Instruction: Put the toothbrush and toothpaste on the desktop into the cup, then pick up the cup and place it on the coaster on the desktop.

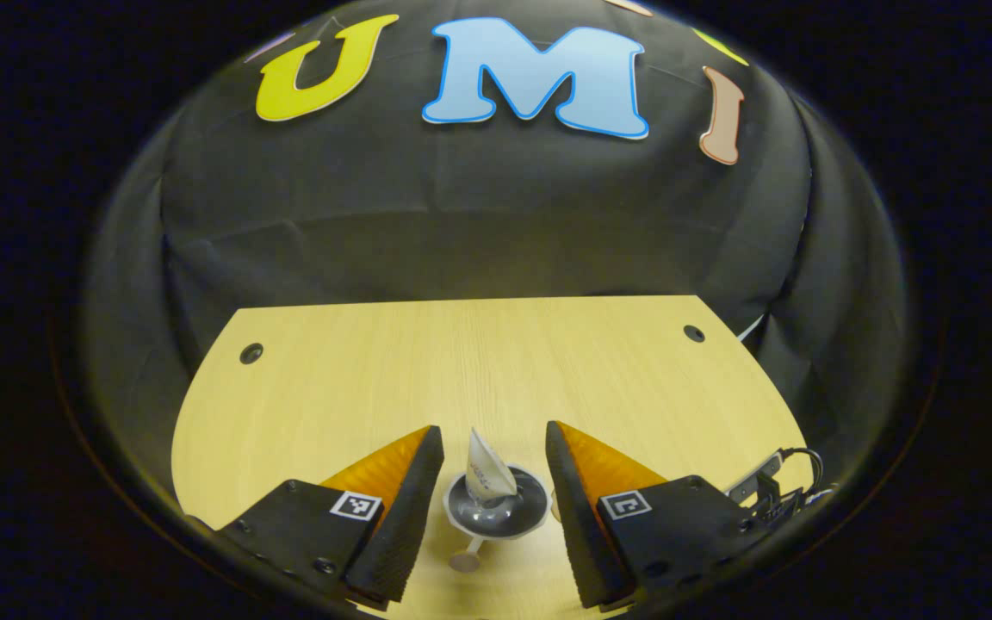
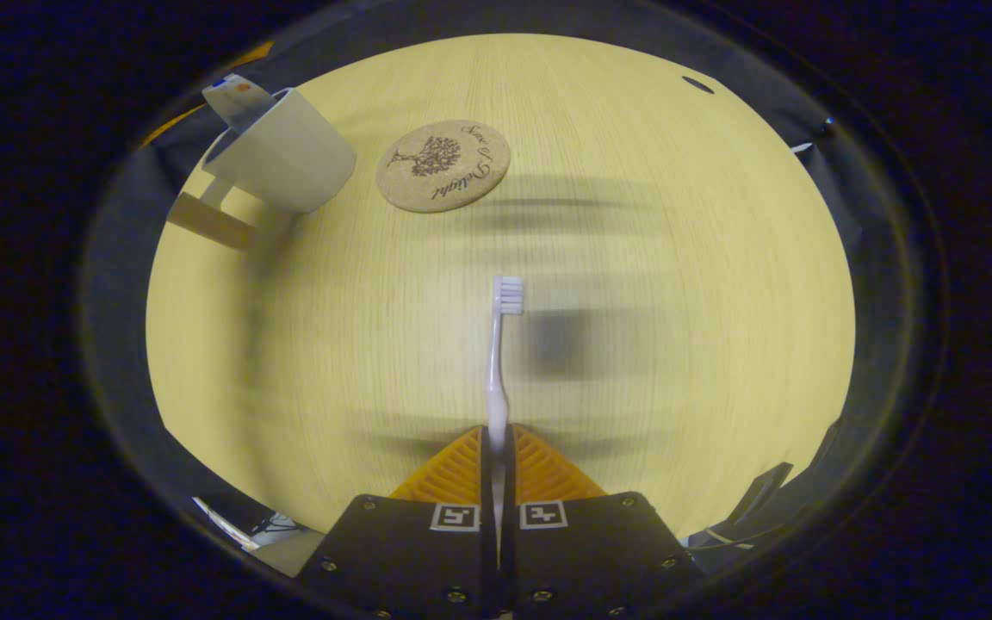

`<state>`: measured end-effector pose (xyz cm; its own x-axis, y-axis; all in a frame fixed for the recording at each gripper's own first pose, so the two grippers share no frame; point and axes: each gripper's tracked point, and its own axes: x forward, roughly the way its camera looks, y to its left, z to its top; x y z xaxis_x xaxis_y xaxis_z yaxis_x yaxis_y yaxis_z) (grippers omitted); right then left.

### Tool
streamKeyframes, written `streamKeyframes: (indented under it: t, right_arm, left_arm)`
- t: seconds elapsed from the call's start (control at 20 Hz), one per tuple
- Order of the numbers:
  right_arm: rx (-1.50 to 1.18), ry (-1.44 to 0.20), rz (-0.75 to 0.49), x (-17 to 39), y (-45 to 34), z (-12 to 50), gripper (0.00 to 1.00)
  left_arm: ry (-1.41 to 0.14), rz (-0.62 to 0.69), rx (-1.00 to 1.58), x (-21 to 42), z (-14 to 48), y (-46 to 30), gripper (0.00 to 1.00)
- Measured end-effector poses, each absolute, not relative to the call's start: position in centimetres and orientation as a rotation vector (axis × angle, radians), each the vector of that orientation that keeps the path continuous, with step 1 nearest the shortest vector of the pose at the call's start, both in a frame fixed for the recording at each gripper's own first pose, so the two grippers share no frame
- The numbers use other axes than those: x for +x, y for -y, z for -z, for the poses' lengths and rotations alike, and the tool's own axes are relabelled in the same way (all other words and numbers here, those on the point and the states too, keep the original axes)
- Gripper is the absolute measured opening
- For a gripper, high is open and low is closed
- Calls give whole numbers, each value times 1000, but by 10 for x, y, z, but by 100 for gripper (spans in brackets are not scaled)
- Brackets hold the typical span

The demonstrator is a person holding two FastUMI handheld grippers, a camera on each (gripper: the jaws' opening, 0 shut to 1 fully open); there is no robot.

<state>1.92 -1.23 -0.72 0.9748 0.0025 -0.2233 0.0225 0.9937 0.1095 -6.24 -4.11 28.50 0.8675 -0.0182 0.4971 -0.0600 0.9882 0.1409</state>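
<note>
Toothbrush: I see it pinched at its handle between my right gripper's two fingers. It sticks straight out ahead, bristles at the far end, above the desktop.
Right gripper: pressed together on the toothbrush, both fingers squeezing it.
Left gripper: spread wide, fingers apart, nothing in them. It hangs over the cup.
Cup: in the left gripper view I look down into it, low between my two fingers. In the right gripper view it stands far off to the upper left, on the desktop.
Toothpaste: it is inside the cup, its flat end poking up over the rim.
Coaster: round and brown with a tree drawn on it. It lies flat on the desktop, just beside the cup, not touching it. Nothing is on it.
Desktop: light wood, with the black cloth wall behind its far edge.
</note>
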Motion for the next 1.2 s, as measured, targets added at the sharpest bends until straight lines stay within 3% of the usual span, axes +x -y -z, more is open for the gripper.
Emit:
streamKeyframes:
  t: [0.15, 0.2, 0.25, 0.3, 0.45, 1.2]
  right_arm:
    - [128, -229, -8, 20, 12, 6, 2]
    - [136, -224, -23, 19, 10, 4, 2]
    - [144, -214, -27, 18, 9, 1, 2]
    - [150, -198, -29, 16, 9, -4, 2]
    - [157, -132, -36, 7, 5, -27, 2]
    - [207, 265, -73, -69, -44, -214, 2]
  left_arm:
    - [522, -7, 125, -77, -271, 33, 78]
    - [522, -8, 113, -80, -266, 28, 82]
    - [523, -13, 105, -84, -261, 21, 77]
    - [525, -21, 101, -85, -255, 14, 82]
    - [529, -39, 82, -94, -236, -18, 82]
    - [487, -149, -42, -129, -162, -126, 82]
